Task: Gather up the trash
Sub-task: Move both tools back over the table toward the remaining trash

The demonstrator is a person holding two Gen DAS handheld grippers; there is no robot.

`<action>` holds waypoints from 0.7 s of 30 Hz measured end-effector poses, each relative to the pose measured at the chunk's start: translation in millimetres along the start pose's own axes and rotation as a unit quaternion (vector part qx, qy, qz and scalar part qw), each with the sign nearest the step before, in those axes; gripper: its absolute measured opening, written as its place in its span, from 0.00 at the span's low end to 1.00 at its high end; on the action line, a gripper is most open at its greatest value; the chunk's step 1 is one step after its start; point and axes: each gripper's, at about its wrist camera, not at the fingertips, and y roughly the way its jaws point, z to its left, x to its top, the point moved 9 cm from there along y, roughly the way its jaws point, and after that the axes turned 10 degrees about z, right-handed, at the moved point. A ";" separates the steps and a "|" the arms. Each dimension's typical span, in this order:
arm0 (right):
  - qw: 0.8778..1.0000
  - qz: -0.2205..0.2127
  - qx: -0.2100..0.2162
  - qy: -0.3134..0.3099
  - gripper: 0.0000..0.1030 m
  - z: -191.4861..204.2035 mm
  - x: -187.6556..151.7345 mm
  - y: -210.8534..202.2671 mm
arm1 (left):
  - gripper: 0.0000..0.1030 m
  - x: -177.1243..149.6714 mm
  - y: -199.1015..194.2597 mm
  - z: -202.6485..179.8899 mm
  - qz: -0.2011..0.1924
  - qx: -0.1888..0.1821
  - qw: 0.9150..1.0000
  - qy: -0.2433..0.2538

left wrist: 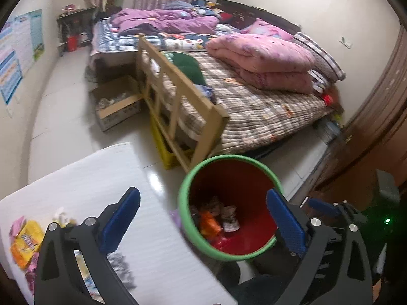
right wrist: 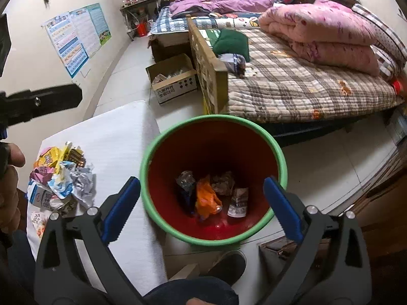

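A red bin with a green rim (right wrist: pixel 145 172) stands on the floor beside a white table (right wrist: pixel 122 139). Inside it lie several wrappers, among them an orange one (right wrist: pixel 207 198). My right gripper (right wrist: pixel 202 181) hangs open right over the bin's mouth, with nothing between its blue pads. My left gripper (left wrist: pixel 203 193) is open and holds nothing, spanning the table edge and the bin's rim (left wrist: pixel 183 203). A pile of crumpled wrappers and a milk carton (right wrist: pixel 61 175) lies on the table's left part, seen in the left wrist view as the wrapper pile (left wrist: pixel 25 239).
A bed with a plaid cover (right wrist: pixel 292 89) and a wooden rail (right wrist: pixel 206 61) stands behind the bin. A cardboard box (right wrist: pixel 173 84) sits on the floor, and a yellow crate (left wrist: pixel 162 147) under the rail. A person's shoe (right wrist: pixel 226 264) rests near the bin. A brown door (left wrist: pixel 376 127) is at right.
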 end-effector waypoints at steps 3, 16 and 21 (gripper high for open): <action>1.000 -0.004 0.000 -0.016 0.95 19.6 0.0 -9.8 | 0.92 -10.1 -18.1 20.5 -0.007 0.008 1.000 -0.014; 0.995 -0.004 0.025 -0.099 0.95 137.6 -15.8 -23.9 | 0.92 -94.1 -105.8 140.5 -0.030 0.057 0.994 -0.090; 0.991 0.006 0.046 -0.122 0.95 182.9 -26.6 -18.6 | 0.92 -131.8 -129.1 192.5 -0.030 0.076 0.989 -0.124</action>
